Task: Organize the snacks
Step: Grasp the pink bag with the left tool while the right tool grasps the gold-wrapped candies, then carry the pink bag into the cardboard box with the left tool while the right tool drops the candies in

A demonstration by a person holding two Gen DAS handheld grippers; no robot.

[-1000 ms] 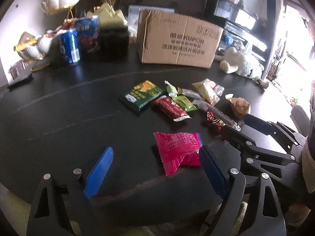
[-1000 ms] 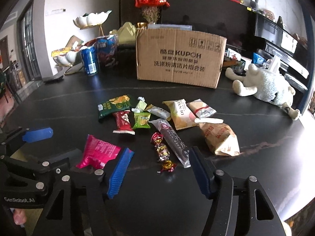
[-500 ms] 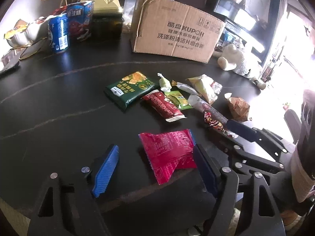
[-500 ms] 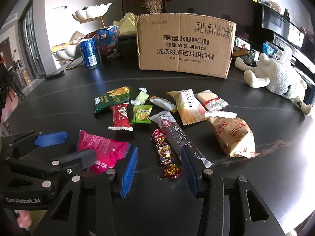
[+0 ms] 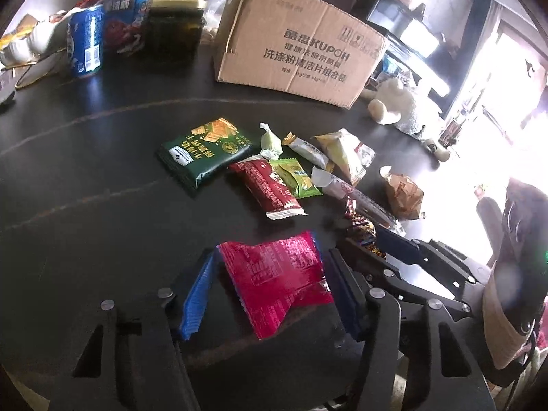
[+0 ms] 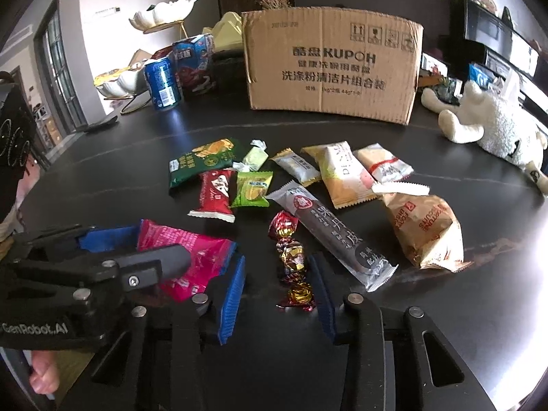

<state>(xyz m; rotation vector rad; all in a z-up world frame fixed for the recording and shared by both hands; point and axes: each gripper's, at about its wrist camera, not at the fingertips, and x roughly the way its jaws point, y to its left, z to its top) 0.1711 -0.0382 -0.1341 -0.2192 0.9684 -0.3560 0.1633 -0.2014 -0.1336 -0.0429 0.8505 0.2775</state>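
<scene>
A pink snack packet (image 5: 277, 281) lies flat on the black table (image 5: 85, 178) between the blue pads of my left gripper (image 5: 270, 255). Its jaws are closing and the pads stand right at the packet's side edges without squeezing it. A string of foil-wrapped candies (image 6: 291, 260) lies between the pads of my right gripper (image 6: 277, 258), whose jaws are closing too; only the right pad is near the gold candy. In the right wrist view the left gripper (image 6: 144, 246) straddles the pink packet (image 6: 202, 257) at the lower left.
A cardboard box (image 6: 332, 65) stands at the back. Before it lie a green packet (image 6: 202, 162), a red bar (image 6: 214, 191), a long grey bar (image 6: 328, 233), a brown bag (image 6: 424, 229) and several small snacks. A blue can (image 6: 161, 82) is back left, a plush toy (image 6: 496, 126) right.
Both grippers have sunk toward the table and narrowed their jaws, the left around the pink packet, the right around the candies. The snacks have not moved.
</scene>
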